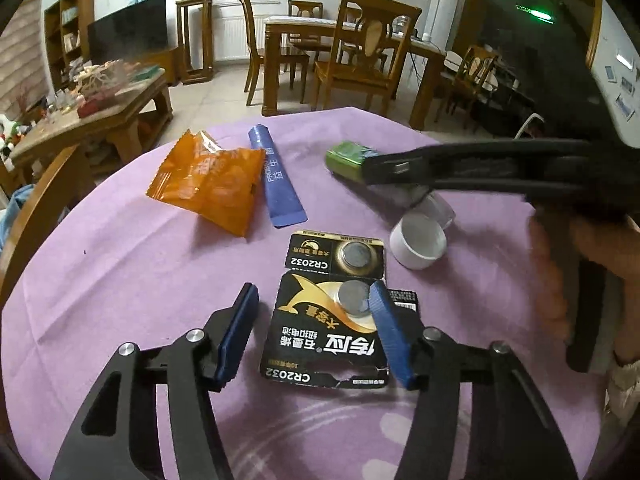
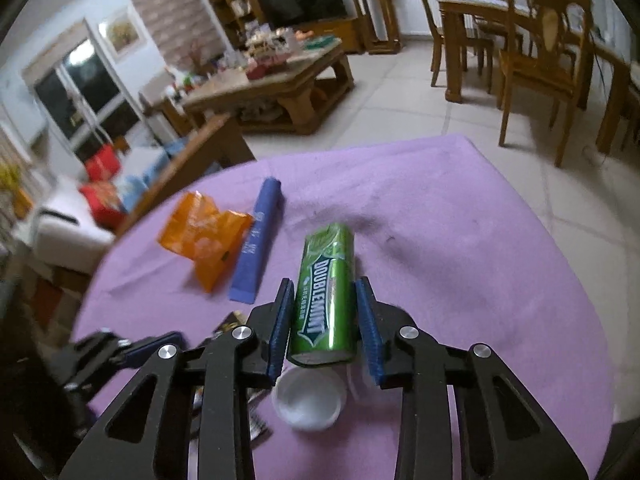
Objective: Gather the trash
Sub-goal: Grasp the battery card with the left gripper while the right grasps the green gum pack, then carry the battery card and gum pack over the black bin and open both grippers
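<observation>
Between the fingers of my left gripper (image 1: 314, 288) a black coin-battery card (image 1: 320, 344) lies flat on the purple tablecloth (image 1: 120, 280). The right pad overlaps its edge and the left pad stands clear of it. A smaller torn-off battery card (image 1: 336, 256) lies just beyond. My right gripper (image 2: 324, 282) is shut on a green Doublemint gum pack (image 2: 328, 276), both blue pads against its sides. In the left wrist view that gripper (image 1: 372, 168) reaches in from the right onto the pack (image 1: 346, 156).
An orange snack wrapper (image 1: 208, 184) (image 2: 204, 240) and a blue sachet (image 1: 276, 180) (image 2: 258, 240) lie at the far left. A white cap (image 1: 418, 246) (image 2: 308, 400) lies under the right gripper. A wooden chair back (image 1: 36, 208) borders the table's left edge.
</observation>
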The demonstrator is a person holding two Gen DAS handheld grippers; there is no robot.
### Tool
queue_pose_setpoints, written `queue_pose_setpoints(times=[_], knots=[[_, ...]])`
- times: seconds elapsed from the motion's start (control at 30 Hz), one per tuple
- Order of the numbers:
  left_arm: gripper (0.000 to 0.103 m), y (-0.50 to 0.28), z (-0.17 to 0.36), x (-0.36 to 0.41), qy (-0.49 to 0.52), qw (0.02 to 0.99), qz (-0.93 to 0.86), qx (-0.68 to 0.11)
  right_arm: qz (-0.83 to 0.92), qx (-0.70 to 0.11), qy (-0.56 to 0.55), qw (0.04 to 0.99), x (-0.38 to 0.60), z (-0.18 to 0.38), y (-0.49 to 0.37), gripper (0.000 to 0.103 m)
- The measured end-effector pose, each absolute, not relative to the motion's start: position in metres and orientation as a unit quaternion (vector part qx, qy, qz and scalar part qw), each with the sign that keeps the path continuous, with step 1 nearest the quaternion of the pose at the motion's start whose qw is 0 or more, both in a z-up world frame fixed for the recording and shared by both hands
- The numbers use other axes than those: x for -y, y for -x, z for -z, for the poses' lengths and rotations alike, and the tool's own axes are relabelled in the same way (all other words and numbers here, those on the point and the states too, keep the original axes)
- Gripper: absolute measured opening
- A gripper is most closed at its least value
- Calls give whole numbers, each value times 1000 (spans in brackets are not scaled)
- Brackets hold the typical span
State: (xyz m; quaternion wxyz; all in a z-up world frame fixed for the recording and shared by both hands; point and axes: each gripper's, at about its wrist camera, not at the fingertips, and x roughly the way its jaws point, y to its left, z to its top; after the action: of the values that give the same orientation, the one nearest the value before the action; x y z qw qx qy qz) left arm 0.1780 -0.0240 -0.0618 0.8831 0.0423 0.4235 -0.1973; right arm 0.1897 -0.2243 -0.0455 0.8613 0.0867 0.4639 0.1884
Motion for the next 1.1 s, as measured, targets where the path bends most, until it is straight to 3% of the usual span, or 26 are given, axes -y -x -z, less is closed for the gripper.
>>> queue_pose_setpoints(times=[0.17, 0.23, 0.3, 0.4, 0.53, 0.57, 0.67, 0.73, 0.77, 1.1], knots=[[61, -169, 62, 35, -62, 882, 200, -423, -204, -445, -135, 861, 266, 31, -153, 22], [81, -163, 63, 40, -76, 878, 206, -425, -201, -441, -123, 866, 276, 29, -135, 22], [85, -160, 65, 48, -95, 875, 208, -427, -188, -440, -96, 873, 283, 31, -118, 22], [83, -160, 65, 48, -94, 874, 212, -428, -189, -453, -80, 868, 288, 40, -105, 22], [61, -164, 64, 32, -67, 881, 197, -424, -183, -455, -59, 869, 288, 42, -102, 32], [61, -165, 64, 31, -64, 882, 196, -423, -182, -456, -55, 870, 287, 43, -103, 37], [61, -165, 63, 32, -66, 882, 196, -423, -180, -468, -29, 865, 278, 48, -108, 38], [61, -167, 63, 27, -66, 882, 197, -423, -173, -473, -3, 864, 268, 53, -110, 34], [61, -167, 62, 26, -65, 882, 198, -423, -167, -467, 11, 868, 265, 53, -107, 21], [60, -169, 61, 9, -16, 884, 199, -422, -230, -440, -148, 855, 314, 38, -51, 21]])
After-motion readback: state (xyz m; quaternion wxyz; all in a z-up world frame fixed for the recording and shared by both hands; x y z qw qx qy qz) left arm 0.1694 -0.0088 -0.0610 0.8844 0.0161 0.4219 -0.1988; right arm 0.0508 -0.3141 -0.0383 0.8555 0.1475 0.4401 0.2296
